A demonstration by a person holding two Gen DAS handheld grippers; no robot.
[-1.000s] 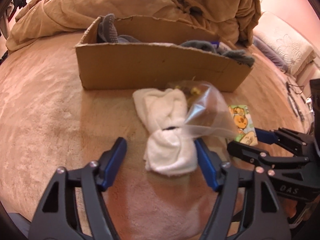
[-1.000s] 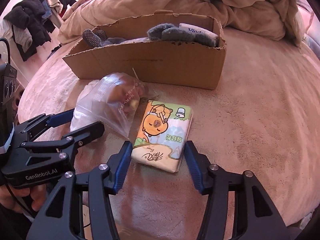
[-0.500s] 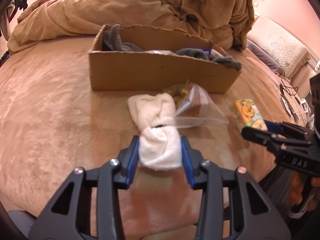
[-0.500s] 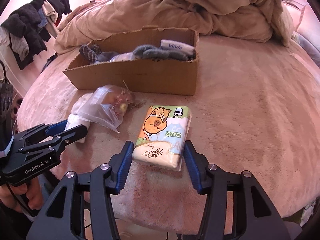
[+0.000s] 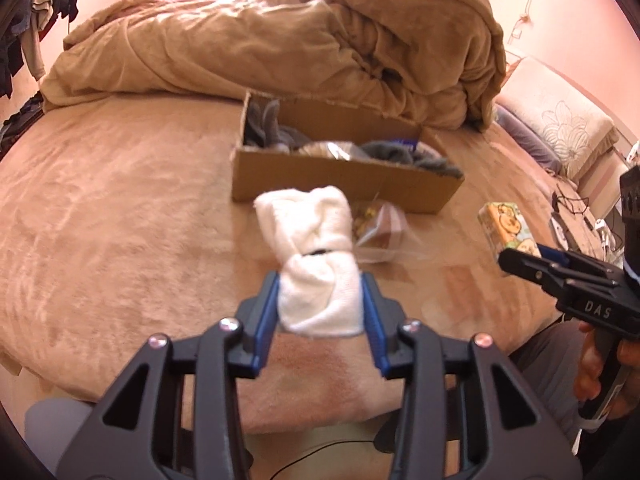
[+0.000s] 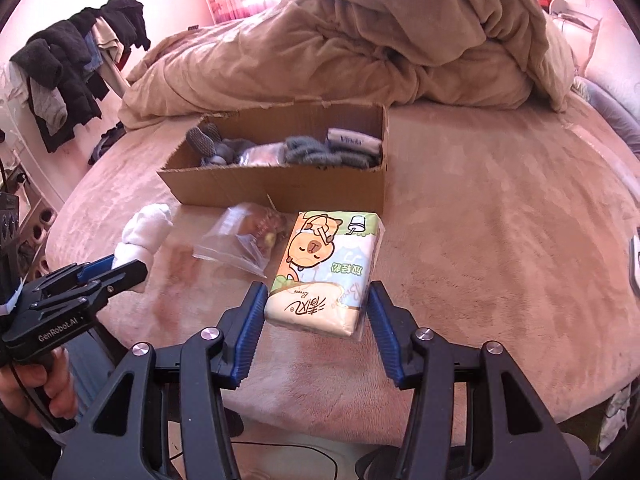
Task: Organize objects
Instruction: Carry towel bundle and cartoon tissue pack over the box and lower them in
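Two grabs are going at once here. Nearest the camera, the left gripper [image 5: 320, 300] has its jaws clamped on the near end of the white rolled towel [image 5: 316, 264], blue pads pressed into both sides. A second ago those jaws were wide apart with the towel lying flat on the bed between them, so that pinch is brand new, and the towel now looks lifted off the bed [image 5: 120, 220].

On the other side, the right gripper [image 6: 316, 316] is in much the same spot: jaws around the cartoon tissue pack [image 6: 324, 272], which they were only straddling a second back. The left pad looks like it's touching the pack, the right one seems to have a sliver of gap, so I honestly can't tell if it's fully squeezed. The pack does look tipped up off the blanket though.

Just past both, the clear snack bag [image 6: 244, 240] is left on the bed between the towel and the pack, not held by anything.

Farther back sits the cardboard box [image 6: 280, 192], already loaded with grey socks [image 6: 320, 152] and a Vinda pack [image 6: 354, 142]. Behind that is the piled-up duvet [image 6: 360, 48].

My read: both items are headed for the box next, and the snack bag gets picked up after.
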